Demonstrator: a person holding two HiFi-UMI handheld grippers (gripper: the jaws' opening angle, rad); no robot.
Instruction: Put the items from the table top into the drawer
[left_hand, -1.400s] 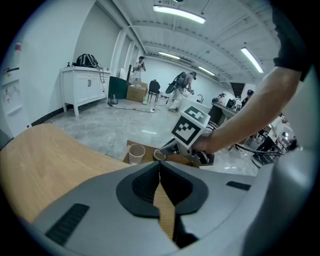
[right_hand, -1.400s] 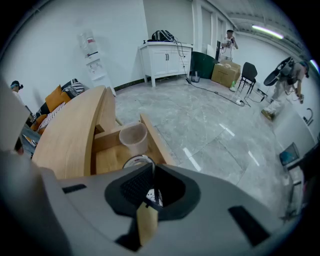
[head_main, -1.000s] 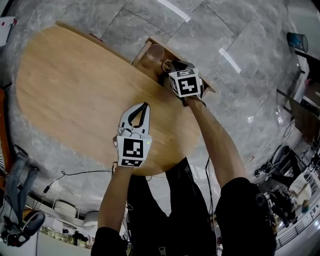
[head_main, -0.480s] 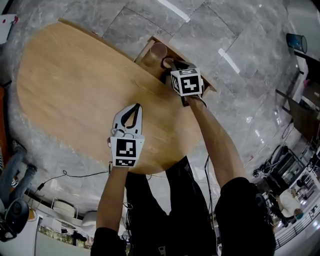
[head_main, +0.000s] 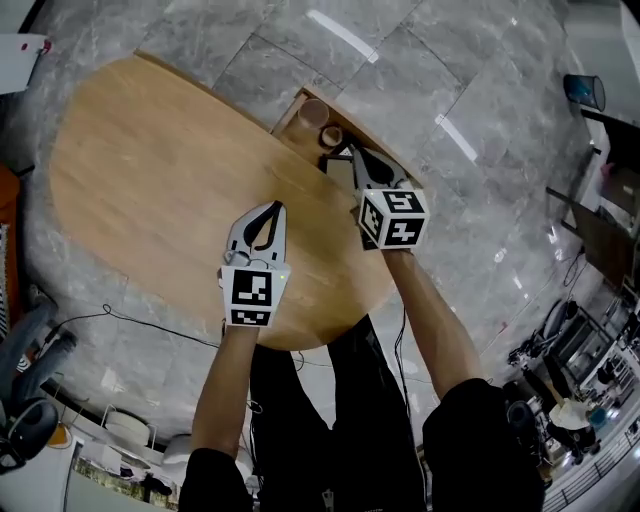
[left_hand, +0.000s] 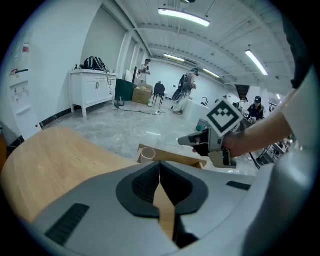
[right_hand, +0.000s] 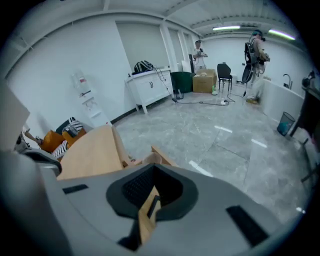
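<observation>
Left gripper (head_main: 274, 208), jaws pressed together on nothing, hangs over the wooden table (head_main: 150, 170). Right gripper (head_main: 353, 151), at its 2 o'clock, has just been closing its jaws, which now meet with nothing between them, above the table's far edge. Open drawer (head_main: 290, 105), at 11 o'clock beyond, holds a pale cup (head_main: 314, 111) and a smaller cup (head_main: 331, 136) just beside it.

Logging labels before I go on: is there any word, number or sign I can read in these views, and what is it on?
No words or numbers can be read anywhere.
Left gripper and right gripper: their cubes show only black-and-white square patterns, no letters.
Sheets on the wall: too small and blurred to read.
</observation>
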